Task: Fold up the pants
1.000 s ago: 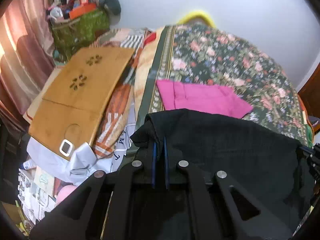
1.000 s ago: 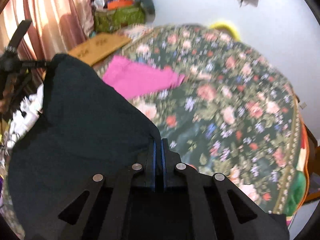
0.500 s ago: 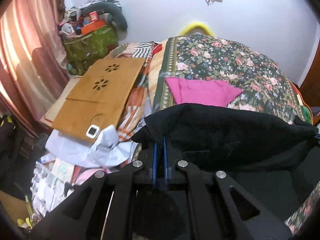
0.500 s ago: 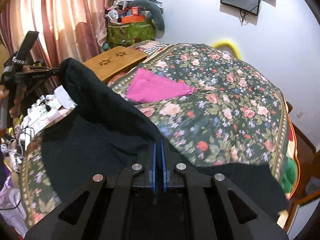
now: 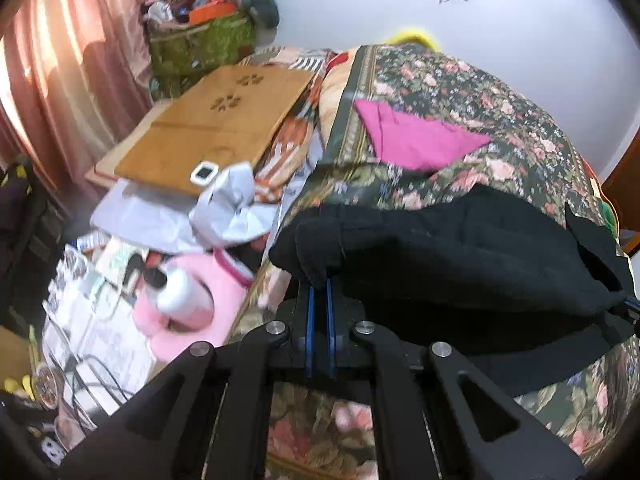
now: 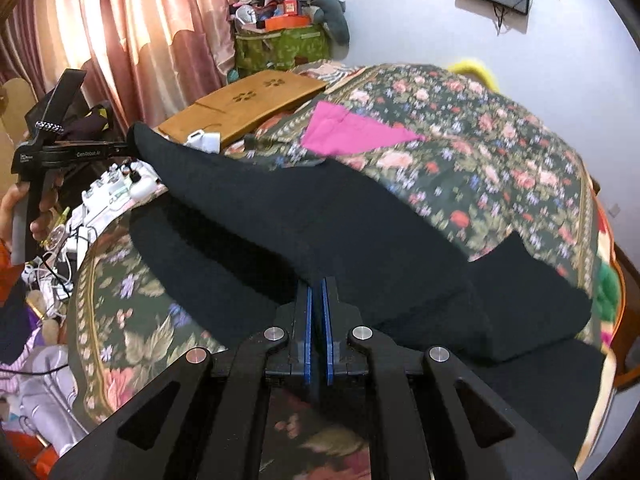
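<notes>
The black pants (image 5: 460,248) hang stretched between my two grippers above a floral bedspread (image 5: 460,92). My left gripper (image 5: 318,286) is shut on one corner of the pants. My right gripper (image 6: 316,282) is shut on the other end of the same edge (image 6: 300,220). The lower part of the pants rests on the bed (image 6: 532,292). In the right wrist view the left gripper (image 6: 128,148) shows at the far left, held in a hand, pinching the pants' corner.
A folded pink garment (image 5: 412,140) lies on the bed beyond the pants. A wooden lap desk (image 5: 208,128) sits left of the bed. Clutter, a pink plush (image 5: 188,300) and cables fill the floor at left. Curtains (image 6: 120,40) hang behind.
Both grippers have pulled back and lowered with the pants, so the cloth that hid most of the view now lies lower, stretched across the bed, with more of the bedspread showing.
</notes>
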{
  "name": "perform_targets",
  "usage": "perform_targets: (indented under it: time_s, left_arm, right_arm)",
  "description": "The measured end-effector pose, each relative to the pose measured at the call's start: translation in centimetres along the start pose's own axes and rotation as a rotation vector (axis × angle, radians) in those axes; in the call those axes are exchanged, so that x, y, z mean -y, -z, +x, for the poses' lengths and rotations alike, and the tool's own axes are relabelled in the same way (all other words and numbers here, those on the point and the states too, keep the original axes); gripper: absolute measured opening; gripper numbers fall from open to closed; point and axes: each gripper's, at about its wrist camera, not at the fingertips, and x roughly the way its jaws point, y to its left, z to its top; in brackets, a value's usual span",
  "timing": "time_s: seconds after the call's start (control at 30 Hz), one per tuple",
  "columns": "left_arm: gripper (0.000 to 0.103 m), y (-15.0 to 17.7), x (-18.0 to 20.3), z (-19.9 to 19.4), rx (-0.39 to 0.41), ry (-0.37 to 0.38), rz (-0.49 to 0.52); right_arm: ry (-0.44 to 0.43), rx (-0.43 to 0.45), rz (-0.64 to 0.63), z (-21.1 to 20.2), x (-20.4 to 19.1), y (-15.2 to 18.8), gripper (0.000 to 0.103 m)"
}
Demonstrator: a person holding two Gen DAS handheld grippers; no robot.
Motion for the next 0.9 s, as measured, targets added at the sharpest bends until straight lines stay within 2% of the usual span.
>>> perform_targets:
  time_s: [0.2, 0.43, 0.63, 0.7, 0.8, 0.83, 0.9]
  left_arm:
    - [0.003, 3.3, -0.9, 1.9, -0.074, -0.009, -0.021]
    - [0.0, 5.8, -1.3, 3.6, -0.154, -0.036, -0.023]
    - [0.002, 5.3, -1.5, 1.9, -0.14, -0.044, -0.015]
    - [0.006, 4.6, -1.2, 1.0, -0.119, -0.044, -0.007]
    - [0.024, 3.2, -0.6, -0.4, -0.084, -0.029, -0.003]
    - [0.036, 2.6, -0.2, -0.7, -0.072, -0.021, -0.004]
    - [0.049, 1.5, 0.5, -1.2, -0.044, -0.004, 0.0]
  right_arm:
    - [0.006, -0.01, 0.014, 0.7, -0.9, 1.8, 0.004]
    - [-0.014, -0.004, 0.054, 0.3, -1.0, 2.1, 0.009]
    - [-0.047, -0.031, 0.075, -0.7, -0.2, 2.0, 0.013]
    - [-0.057, -0.03, 0.104, -1.5, 0.7, 2.0, 0.013]
    - [-0.068, -0.019, 0.143, -2.8, 2.3, 1.9, 0.013]
    - [-0.061, -0.014, 0.152, -3.1, 2.7, 1.7, 0.016]
    - [-0.017, 0.009, 0.178, -3.9, 4.1, 1.5, 0.029]
